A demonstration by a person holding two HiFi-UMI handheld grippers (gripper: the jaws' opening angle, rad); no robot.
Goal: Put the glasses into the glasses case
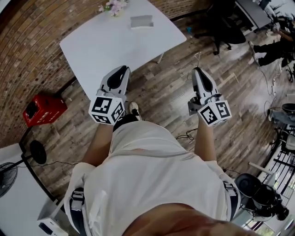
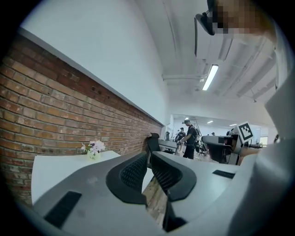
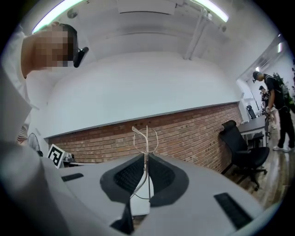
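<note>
Wood-plank flooring [image 1: 161, 92] and a curved brick wall [image 1: 27, 50] are surrounding a white table [image 1: 106, 46], seen from above by a person who is standing just short of its near edge. At the table's far end a small grey glasses case [image 1: 141, 21] is lying flat, just beside a little pot of pale flowers [image 1: 113, 6]. A red crate [image 1: 44, 109] is sitting on the floor to the left. The person is holding both grippers out in front at about the same height. The right gripper [image 1: 197, 70] is hovering over bare floor to the right of the table, and its jaws are pinching the thin wire-framed glasses [image 3: 145, 138]. In the right gripper view the frame is standing upright out of the jaw tips, with one rim loop showing above them and thin wire parts running down between the black pads. The glasses are therefore hanging in the air, well apart from the case. The left gripper [image 1: 120, 70] is pointing over the table's near edge; the left gripper view shows its jaws pressed together at the tips, gripping nothing. Beyond them a black office chair [image 2: 152, 142] is standing by the wall, and a person [image 2: 189, 138] is standing farther back.
</note>
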